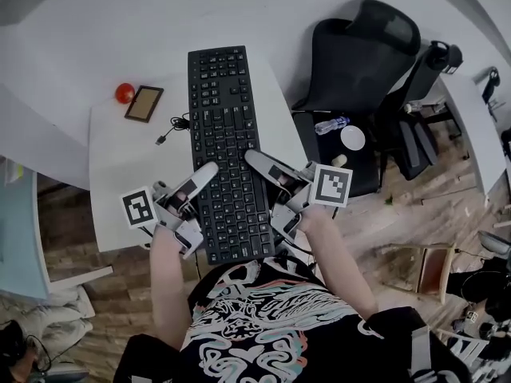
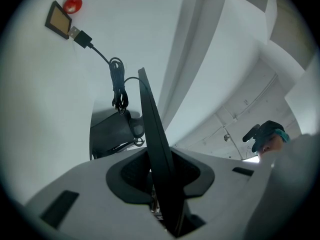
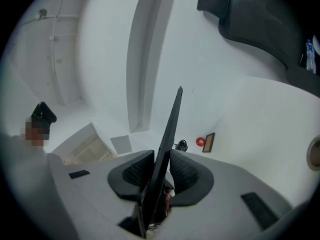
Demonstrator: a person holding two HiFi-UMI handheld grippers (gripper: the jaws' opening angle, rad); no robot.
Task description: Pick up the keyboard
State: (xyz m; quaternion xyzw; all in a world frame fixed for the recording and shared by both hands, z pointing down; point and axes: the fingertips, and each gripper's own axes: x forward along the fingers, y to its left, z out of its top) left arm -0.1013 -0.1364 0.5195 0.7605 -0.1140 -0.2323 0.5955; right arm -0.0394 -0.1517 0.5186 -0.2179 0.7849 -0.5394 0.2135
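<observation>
My left tool (image 1: pixel 194 187) and right tool (image 1: pixel 268 171) each grip a long edge of the thin, flat black keyboard (image 1: pixel 226 126), their ribbed dark pads (image 3: pixel 131 176) pressing it.

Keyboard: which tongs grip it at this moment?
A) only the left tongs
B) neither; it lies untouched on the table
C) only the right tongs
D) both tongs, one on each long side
D: the left tongs and the right tongs are each closed on the thin edge of the keyboard, and the head view shows them clamping opposite long sides near its close end.
</observation>
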